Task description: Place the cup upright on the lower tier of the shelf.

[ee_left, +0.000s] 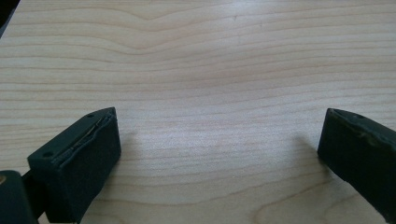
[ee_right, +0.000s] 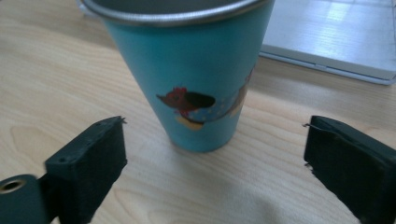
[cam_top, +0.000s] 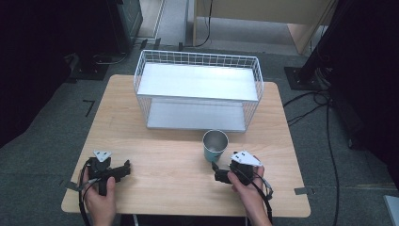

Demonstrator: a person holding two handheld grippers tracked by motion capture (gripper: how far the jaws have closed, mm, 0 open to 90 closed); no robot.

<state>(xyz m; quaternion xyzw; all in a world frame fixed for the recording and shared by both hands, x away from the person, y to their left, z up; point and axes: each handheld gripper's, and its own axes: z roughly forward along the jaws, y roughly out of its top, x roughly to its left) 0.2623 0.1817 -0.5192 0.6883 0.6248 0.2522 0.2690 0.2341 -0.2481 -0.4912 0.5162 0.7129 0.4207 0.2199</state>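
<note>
- The cup (cam_top: 215,145) stands upright on the table (cam_top: 164,165), just in front of the wire rack (cam_top: 197,89).
- The right gripper (cam_top: 215,170), jaws apart, sits just before the cup, not touching.
- The left gripper (cam_top: 128,165), open and empty, rests well left of the cup.

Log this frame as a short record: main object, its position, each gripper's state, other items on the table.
object: teal cup with metal rim and a bird picture, upright
position: on the wooden table, just in front of the white wire shelf rack
right gripper: open, jaws on either side of the cup's base, pads not touching it
left gripper: open, nothing between the jaws, over bare table
contact: none seen
</note>
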